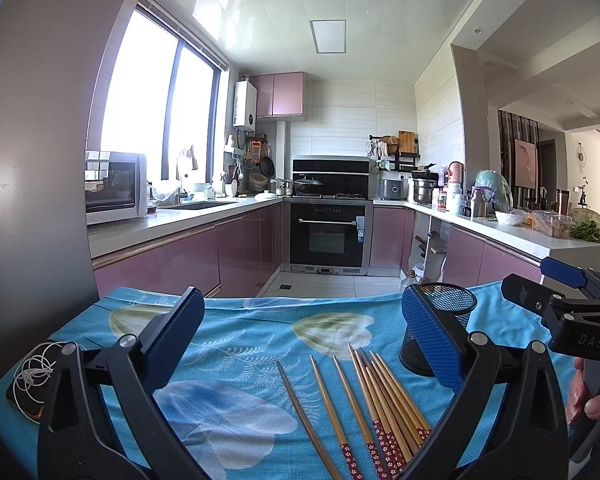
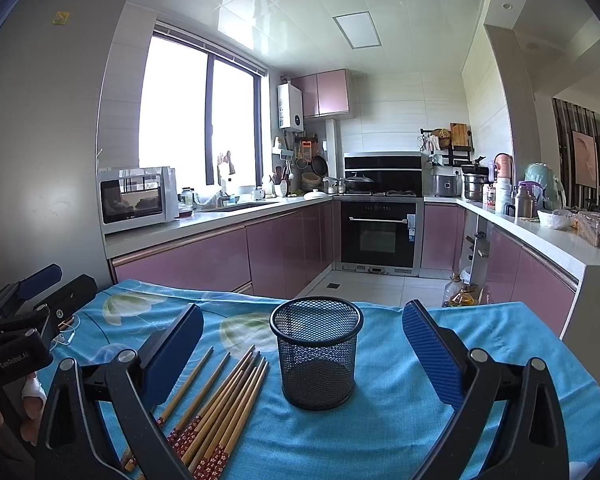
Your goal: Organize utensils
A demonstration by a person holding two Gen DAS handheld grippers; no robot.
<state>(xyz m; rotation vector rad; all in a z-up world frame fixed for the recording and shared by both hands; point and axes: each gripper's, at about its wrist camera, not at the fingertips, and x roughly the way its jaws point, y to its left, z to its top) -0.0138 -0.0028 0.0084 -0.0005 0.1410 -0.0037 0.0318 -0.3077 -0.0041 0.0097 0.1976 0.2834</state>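
A blue floral tablecloth (image 2: 400,412) covers the table, with a kitchen of pink cabinets beyond it. Upright on the cloth stands a black mesh cup (image 2: 317,350), empty as far as shows, and just left of it the wooden chopsticks (image 2: 224,408) lie loose in a fan. The left gripper (image 1: 304,344) and right gripper (image 2: 302,354) hover spread wide, holding nothing.

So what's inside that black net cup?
Nothing shows inside the black mesh cup: through the mesh its bottom looks bare. The chopsticks all lie beside it on the blue cloth. The near wall partly blurs the view.
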